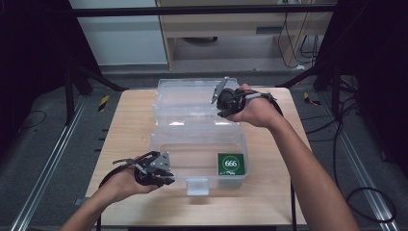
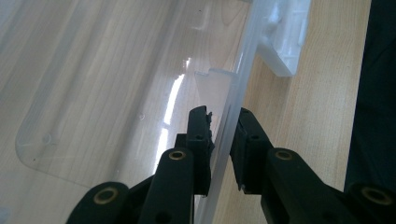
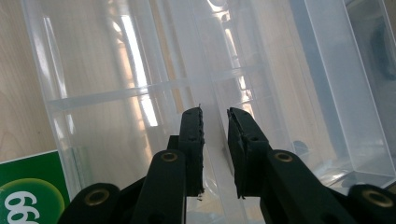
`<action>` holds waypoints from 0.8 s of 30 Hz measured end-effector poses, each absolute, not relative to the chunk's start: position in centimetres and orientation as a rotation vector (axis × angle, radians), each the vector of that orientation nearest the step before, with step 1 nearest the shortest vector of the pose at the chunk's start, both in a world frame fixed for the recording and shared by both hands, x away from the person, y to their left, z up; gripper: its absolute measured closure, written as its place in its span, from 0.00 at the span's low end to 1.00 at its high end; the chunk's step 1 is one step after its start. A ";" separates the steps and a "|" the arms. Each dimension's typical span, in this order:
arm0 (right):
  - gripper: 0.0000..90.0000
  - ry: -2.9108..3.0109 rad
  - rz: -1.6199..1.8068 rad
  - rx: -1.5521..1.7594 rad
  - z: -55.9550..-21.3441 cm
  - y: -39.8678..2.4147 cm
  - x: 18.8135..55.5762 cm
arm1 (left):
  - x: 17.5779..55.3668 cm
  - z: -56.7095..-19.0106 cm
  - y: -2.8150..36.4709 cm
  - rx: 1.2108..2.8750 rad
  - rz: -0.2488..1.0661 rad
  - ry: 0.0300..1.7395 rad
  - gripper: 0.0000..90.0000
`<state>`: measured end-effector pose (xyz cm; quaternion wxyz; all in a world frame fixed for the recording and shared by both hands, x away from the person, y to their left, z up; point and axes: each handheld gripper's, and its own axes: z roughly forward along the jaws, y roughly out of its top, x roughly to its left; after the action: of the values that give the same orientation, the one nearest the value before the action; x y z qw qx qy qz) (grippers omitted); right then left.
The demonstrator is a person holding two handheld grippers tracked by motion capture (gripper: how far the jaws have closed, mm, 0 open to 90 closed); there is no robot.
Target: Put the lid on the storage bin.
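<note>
A: We have the clear plastic storage box (image 1: 199,149) open on the pale wooden table (image 1: 130,125).
B: Our left gripper (image 1: 161,174) pinches its front wall.
A: Our right gripper (image 1: 222,102) clamps the lid's edge; a green "666" card (image 1: 231,163) lies nearer us.

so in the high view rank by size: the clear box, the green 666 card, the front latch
1. clear box, by far the largest
2. green 666 card
3. front latch, slightly smaller than the card
</note>
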<state>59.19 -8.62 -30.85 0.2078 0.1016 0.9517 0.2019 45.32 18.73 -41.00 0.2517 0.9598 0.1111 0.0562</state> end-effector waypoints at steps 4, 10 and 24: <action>0.85 2.651 0.557 0.270 -30.8 -8.6 59.2 | 45.4 -40.9 18.6 2.622 0.151 0.301 0.87; 0.87 2.658 0.522 0.237 -30.7 -8.3 59.2 | 45.5 -40.7 18.3 2.657 0.154 0.275 0.88; 0.93 2.679 0.442 0.132 -30.5 -7.7 59.1 | 45.3 -40.7 18.0 2.673 0.186 0.269 0.89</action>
<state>59.05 -7.67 -30.51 0.2099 0.0475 0.9635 0.1591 45.32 18.04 -40.71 0.2225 0.9677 0.0973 0.0672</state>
